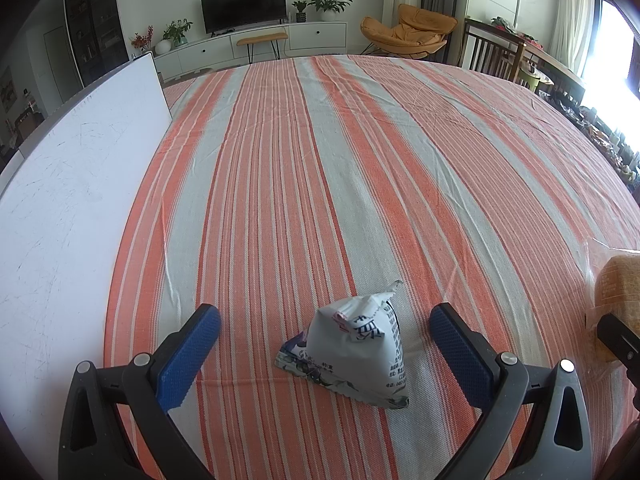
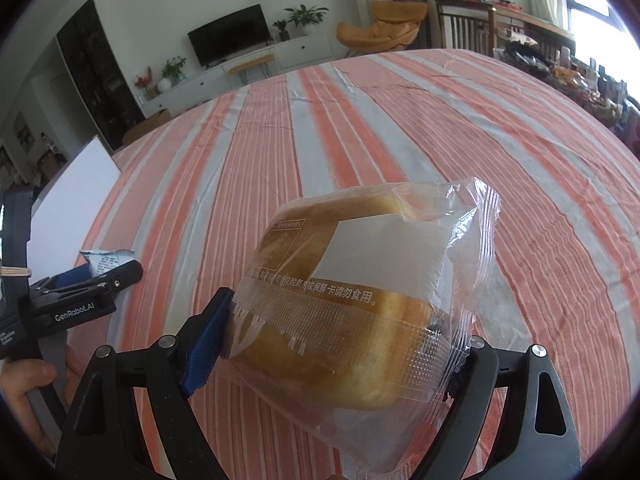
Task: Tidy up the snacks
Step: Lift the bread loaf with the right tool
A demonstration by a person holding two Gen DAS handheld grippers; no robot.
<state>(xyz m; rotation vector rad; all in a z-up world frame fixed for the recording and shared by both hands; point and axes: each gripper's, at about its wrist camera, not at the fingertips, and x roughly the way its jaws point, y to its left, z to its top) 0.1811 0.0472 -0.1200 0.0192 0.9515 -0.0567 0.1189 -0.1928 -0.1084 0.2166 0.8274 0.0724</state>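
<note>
A white pyramid-shaped snack packet (image 1: 352,352) with dark print stands on the striped tablecloth (image 1: 320,180). It sits between the blue-padded fingers of my left gripper (image 1: 324,316), which is open and does not touch it. My right gripper (image 2: 340,312) is shut on a bread loaf in a clear plastic wrapper (image 2: 360,280), held above the cloth; the right finger is mostly hidden behind the wrapper. The bread (image 1: 616,288) also shows at the right edge of the left wrist view. The left gripper (image 2: 80,292) and the packet's top (image 2: 106,262) appear at the left of the right wrist view.
A white board (image 1: 72,184) lies along the table's left side and also shows as the white board (image 2: 76,200). A person's hand (image 2: 24,376) holds the left gripper. Beyond the table are a TV cabinet (image 1: 248,44), an orange chair (image 1: 408,32) and a cluttered side table (image 2: 560,72).
</note>
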